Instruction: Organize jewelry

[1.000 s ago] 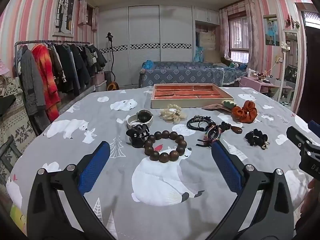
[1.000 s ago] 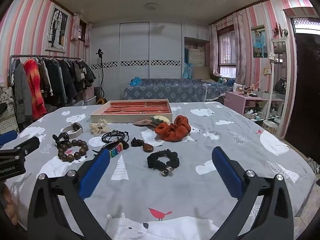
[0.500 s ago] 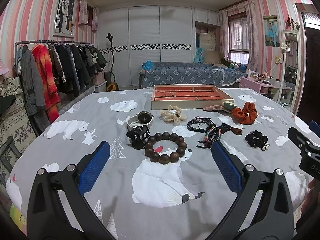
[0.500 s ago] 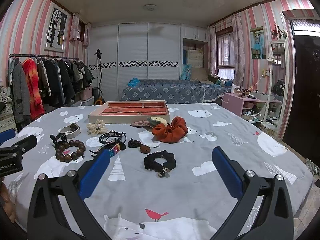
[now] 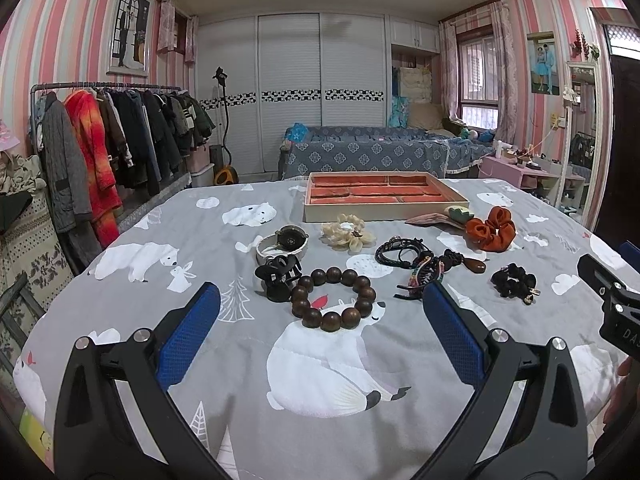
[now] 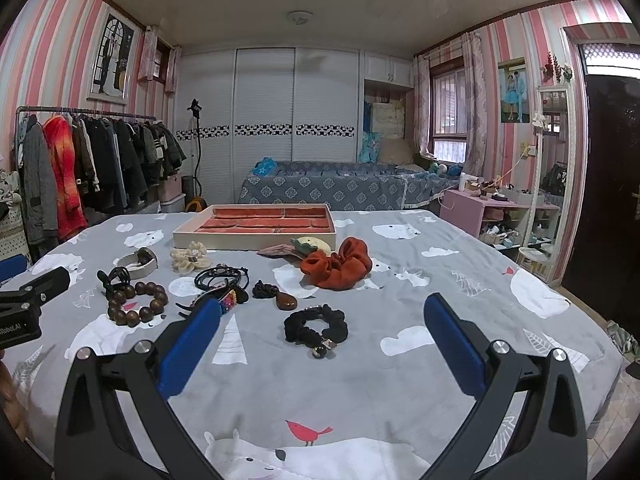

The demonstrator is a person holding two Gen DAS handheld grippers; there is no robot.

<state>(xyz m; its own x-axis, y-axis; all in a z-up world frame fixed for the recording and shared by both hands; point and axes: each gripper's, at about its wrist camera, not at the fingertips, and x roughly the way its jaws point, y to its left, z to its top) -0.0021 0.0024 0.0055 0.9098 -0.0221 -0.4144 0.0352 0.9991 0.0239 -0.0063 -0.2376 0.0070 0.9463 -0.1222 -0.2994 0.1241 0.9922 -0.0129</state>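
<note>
A tray with orange-red compartments (image 5: 384,194) (image 6: 256,224) stands at the far side of the table. In front of it lie a brown bead bracelet (image 5: 334,298) (image 6: 136,304), a black claw clip (image 5: 278,276), a white-strap watch (image 5: 282,242), a cream flower (image 5: 348,234), black cords (image 5: 400,248), an orange scrunchie (image 5: 490,232) (image 6: 340,264) and a black scrunchie (image 5: 514,282) (image 6: 316,326). My left gripper (image 5: 320,328) is open and empty, just short of the bracelet. My right gripper (image 6: 320,332) is open and empty, around the black scrunchie's near side.
The table has a grey cloth with polar bears (image 5: 340,368). A clothes rack (image 5: 100,140) stands left, a sofa (image 5: 380,152) behind, a pink side table (image 6: 488,208) right. Each gripper's body shows at the other view's edge (image 5: 612,304) (image 6: 24,304).
Both views have crept slightly, the right one rising a little. No object has moved and both grippers stay open.
</note>
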